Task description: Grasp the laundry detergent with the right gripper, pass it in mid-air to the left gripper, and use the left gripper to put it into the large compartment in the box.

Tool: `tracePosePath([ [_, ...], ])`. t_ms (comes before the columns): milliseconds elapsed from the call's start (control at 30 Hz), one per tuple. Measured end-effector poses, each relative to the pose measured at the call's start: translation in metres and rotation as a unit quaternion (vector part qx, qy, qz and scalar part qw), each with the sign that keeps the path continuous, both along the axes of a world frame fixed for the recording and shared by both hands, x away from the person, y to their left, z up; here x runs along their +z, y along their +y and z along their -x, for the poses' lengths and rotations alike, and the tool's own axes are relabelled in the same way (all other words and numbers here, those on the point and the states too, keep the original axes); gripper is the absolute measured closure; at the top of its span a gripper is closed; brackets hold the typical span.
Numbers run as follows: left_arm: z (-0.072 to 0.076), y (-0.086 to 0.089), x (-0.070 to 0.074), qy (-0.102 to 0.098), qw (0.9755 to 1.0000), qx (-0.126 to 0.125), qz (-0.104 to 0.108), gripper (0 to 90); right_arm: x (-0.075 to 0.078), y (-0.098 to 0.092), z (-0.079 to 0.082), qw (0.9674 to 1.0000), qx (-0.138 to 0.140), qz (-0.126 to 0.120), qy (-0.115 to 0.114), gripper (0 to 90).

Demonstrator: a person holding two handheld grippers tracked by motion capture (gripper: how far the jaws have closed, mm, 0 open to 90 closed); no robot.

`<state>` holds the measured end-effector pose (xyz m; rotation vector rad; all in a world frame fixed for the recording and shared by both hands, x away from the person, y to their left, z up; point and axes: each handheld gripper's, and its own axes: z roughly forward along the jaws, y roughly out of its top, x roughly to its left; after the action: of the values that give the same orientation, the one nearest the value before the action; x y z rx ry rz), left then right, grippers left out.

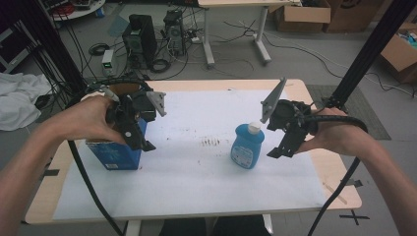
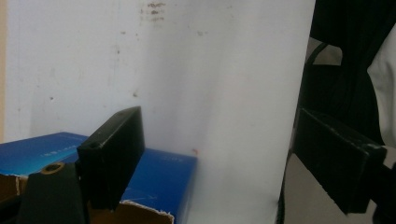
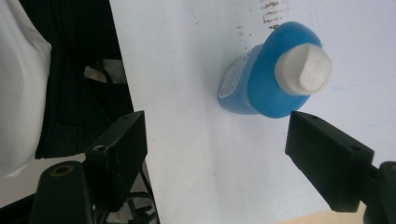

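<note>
The right gripper (image 1: 281,147) hovers with jaws spread wide and empty, at 3 o'clock of the upright blue bottle (image 1: 247,146), positioned to approach it. The left gripper (image 1: 142,142), jaws parted and holding nothing, hangs over the open blue box (image 1: 117,155) at the table's (image 1: 206,206) 9 o'clock side.

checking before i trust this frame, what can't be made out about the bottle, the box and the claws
- Blue bottle: label print too small in the high view; angled away and blurred in the right gripper view.
- Blue box: its inside is hidden by the left claw and hand in the high view, and cut off by the bottom edge in the left gripper view.
- Right claw: open beside the bottle; contact cannot be told.
</note>
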<state>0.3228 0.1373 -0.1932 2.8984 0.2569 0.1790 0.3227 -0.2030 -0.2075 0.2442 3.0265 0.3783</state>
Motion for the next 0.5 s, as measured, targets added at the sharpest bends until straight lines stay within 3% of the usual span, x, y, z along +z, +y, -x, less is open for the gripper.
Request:
tracePosePath([
  [167,-0.002,0.0,-0.001,0.003,1.0,0.001,0.0,17.7,-0.011,-0.011,-0.005,0.9985,-0.049,-0.025,-0.006,20.0],
  [267,-0.003,0.0,-0.002,0.004,1.0,0.001,0.002,17.8,-0.016,-0.017,-0.008,0.995,-0.084,-0.054,-0.01,19.9],
  [500,-0.003,0.002,-0.004,0.008,1.0,0.002,0.002,17.9,-0.036,-0.025,-0.008,0.9896,-0.119,-0.079,-0.014,17.7],
])
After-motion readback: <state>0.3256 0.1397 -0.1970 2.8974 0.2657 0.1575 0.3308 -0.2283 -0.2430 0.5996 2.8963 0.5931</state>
